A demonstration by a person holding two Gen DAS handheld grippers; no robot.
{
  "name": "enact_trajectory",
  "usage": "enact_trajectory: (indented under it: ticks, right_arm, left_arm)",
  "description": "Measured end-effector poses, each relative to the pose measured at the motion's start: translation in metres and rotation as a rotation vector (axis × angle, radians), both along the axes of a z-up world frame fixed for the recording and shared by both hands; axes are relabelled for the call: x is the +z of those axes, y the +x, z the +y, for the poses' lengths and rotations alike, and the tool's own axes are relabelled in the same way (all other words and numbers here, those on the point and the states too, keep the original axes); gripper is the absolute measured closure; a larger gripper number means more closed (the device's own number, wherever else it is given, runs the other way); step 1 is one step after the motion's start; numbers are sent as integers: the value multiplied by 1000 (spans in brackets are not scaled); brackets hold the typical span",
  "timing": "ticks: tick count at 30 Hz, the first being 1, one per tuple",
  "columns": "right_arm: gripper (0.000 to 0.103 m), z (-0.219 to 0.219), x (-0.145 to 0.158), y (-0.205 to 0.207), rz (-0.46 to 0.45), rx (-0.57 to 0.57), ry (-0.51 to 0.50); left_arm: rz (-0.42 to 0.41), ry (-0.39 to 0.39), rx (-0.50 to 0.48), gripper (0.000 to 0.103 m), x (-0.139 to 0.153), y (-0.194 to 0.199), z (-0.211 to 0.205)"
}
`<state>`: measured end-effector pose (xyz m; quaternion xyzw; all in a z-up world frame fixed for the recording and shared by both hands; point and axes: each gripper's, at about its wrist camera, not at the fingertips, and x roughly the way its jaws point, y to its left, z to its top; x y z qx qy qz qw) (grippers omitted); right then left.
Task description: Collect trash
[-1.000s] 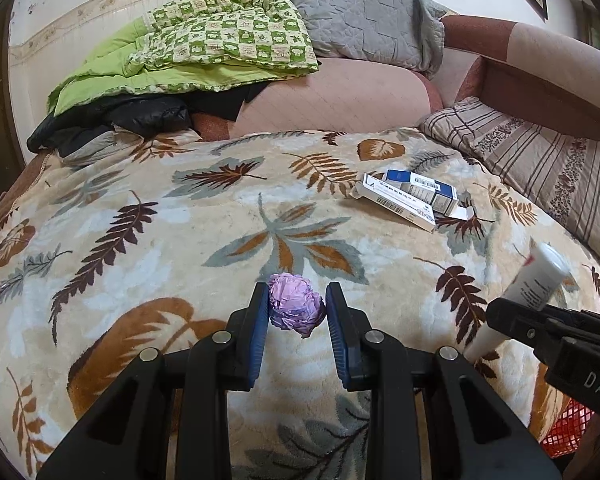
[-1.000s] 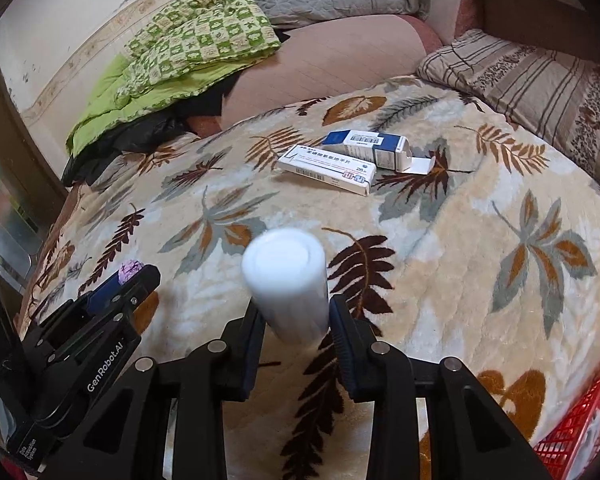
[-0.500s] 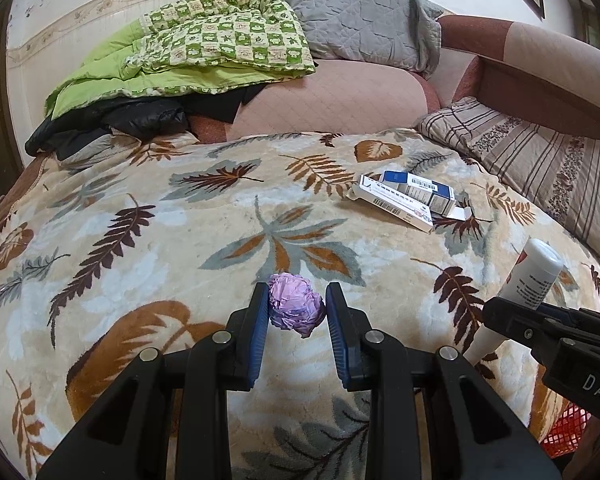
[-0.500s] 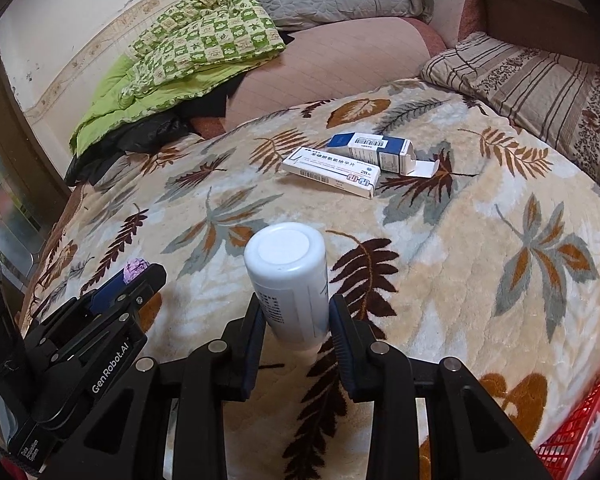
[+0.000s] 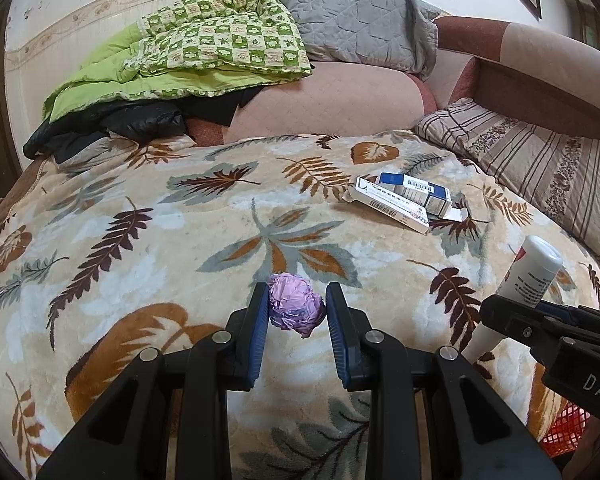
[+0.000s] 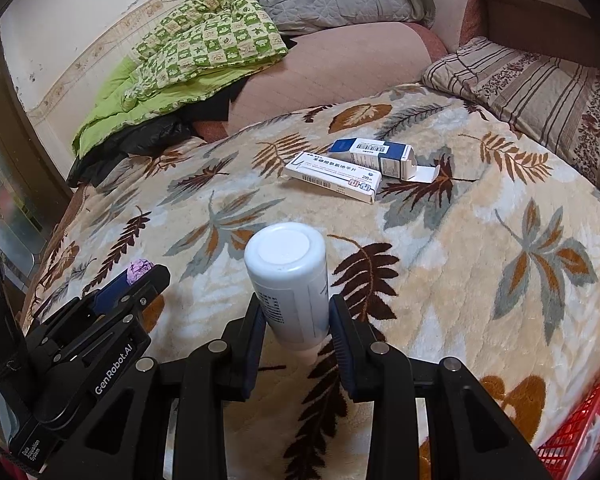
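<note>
My left gripper [image 5: 297, 307] is shut on a crumpled purple paper ball [image 5: 296, 309], held just above the leaf-patterned blanket [image 5: 140, 248]. The ball [image 6: 139, 271] shows again at the left in the right wrist view, in the left gripper [image 6: 134, 280]. My right gripper [image 6: 297, 322] is shut on a white plastic bottle [image 6: 290, 280], its flat end tilted toward the camera. The same bottle [image 5: 528, 272] appears at the right of the left wrist view. Two medicine boxes lie on the blanket beyond: a white one [image 6: 334, 176] and a blue-and-white one [image 6: 380, 154] with an open flap.
A red mesh basket [image 6: 580, 436] sits at the lower right, off the bed's edge, and its corner [image 5: 564, 428] shows in the left wrist view. Green quilts [image 5: 204, 52], a grey cushion [image 5: 352, 12] and a striped pillow [image 5: 532, 168] line the far side.
The bottle in my right gripper has tipped so more of its side label shows, and both grippers have drawn back slightly toward the near edge of the bed. The boxes have not moved.
</note>
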<state>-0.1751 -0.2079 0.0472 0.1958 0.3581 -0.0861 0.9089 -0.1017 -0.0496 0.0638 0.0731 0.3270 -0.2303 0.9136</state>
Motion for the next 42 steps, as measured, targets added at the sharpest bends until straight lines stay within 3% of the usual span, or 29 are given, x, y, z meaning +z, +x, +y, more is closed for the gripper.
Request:
enact_trajectory:
  ticks: [25,42]
  right_arm:
    - [68,1,4,-2,-27,-4,-10]
    - [68,-16,8,-15,-64,-42,80]
  left_arm:
    - [-6,16,-7,76,-1,-1,-9]
    - [-9,12,-47,76,-2,-7,-12]
